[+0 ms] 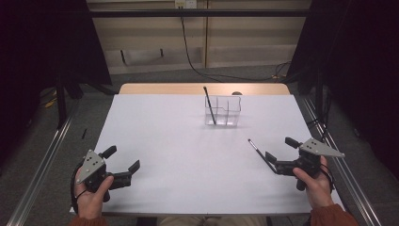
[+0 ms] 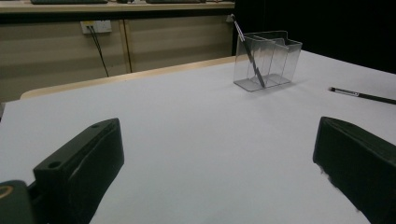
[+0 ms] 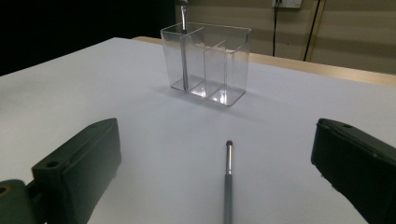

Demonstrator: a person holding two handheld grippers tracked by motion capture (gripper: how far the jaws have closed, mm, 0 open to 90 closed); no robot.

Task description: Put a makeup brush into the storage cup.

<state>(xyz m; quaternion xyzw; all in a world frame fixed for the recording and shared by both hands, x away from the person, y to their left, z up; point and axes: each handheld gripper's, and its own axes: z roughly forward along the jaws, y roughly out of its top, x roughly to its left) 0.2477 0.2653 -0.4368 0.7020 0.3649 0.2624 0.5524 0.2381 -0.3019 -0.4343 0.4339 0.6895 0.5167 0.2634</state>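
Note:
A clear plastic organizer point(image 1: 223, 112) with three compartments stands at the far middle of the white table point(image 1: 179, 141). A dark pen point(image 1: 210, 105) leans upright in its left compartment. A second pen point(image 1: 258, 149) lies flat on the table at the right, pointing toward the organizer. My right gripper point(image 1: 278, 148) is open, low over the table, with this pen point(image 3: 228, 182) lying between its jaws and untouched. My left gripper point(image 1: 123, 158) is open near the front left with nothing between its jaws. From it I see the organizer point(image 2: 267, 60) and the lying pen point(image 2: 362, 95) far off.
A wooden strip point(image 1: 202, 88) borders the table's far edge. Behind it is a beige wall with a hanging cable point(image 1: 188, 52) and a power outlet point(image 2: 95, 26). Metal rails point(image 1: 44, 160) run along the floor on both sides.

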